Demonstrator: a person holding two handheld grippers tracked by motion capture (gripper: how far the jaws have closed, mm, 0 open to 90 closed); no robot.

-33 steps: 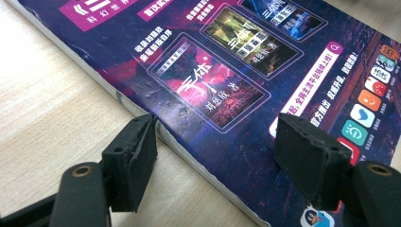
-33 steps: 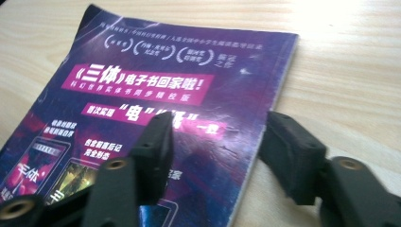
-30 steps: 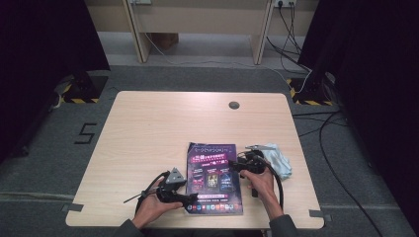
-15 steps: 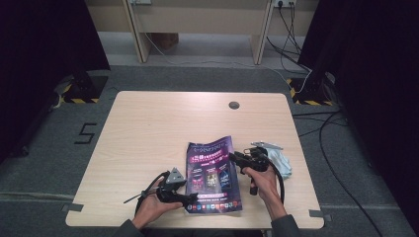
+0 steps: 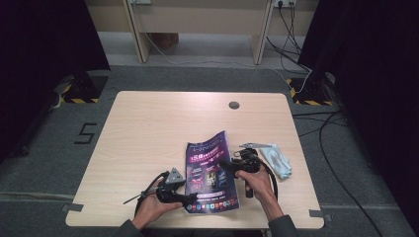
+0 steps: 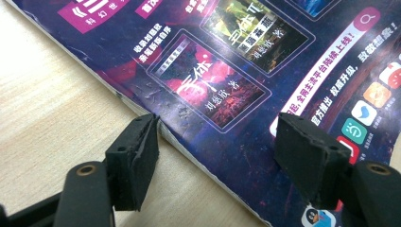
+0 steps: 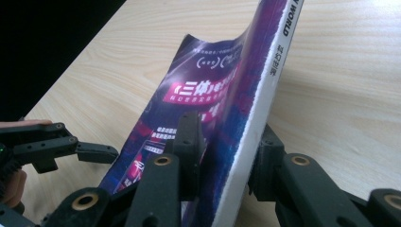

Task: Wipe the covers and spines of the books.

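High view shows a pale wooden tabletop (image 5: 148, 138) with a purple magazine (image 5: 210, 170) lying near its front edge, and that magazine serves as the landmark for everything else. At the magazine's front left corner sits the left tool (image 5: 185, 199), held in the person's left hand (image 5: 150, 210); in the left gripper view its jaws stand apart and grip nothing, one pad just off the magazine's edge over bare wood, the other over the printed cover (image 6: 236, 71), which lies flat beneath them. At the magazine's right edge is the right tool (image 5: 228, 165), held by the right hand (image 5: 257, 185). Its jaws have just been closing, and the right gripper view shows the magazine's right edge (image 7: 265, 94) between them, one pad against the cover side and the other against the underside, so the tool holds the magazine by its thick white page block. That edge is lifted off the tabletop and the cover curves upward, with the far right corner raised, while the left side stays down on the wood. The left tool (image 7: 94, 152) shows in the right gripper view too, low at the magazine's left. Just right of the magazine, beyond the right tool, lies a crumpled pale blue cloth (image 5: 277, 160), apart from the magazine. Farther back from the magazine, a small round dark grommet (image 5: 234, 105) is set into the tabletop near its rear edge.
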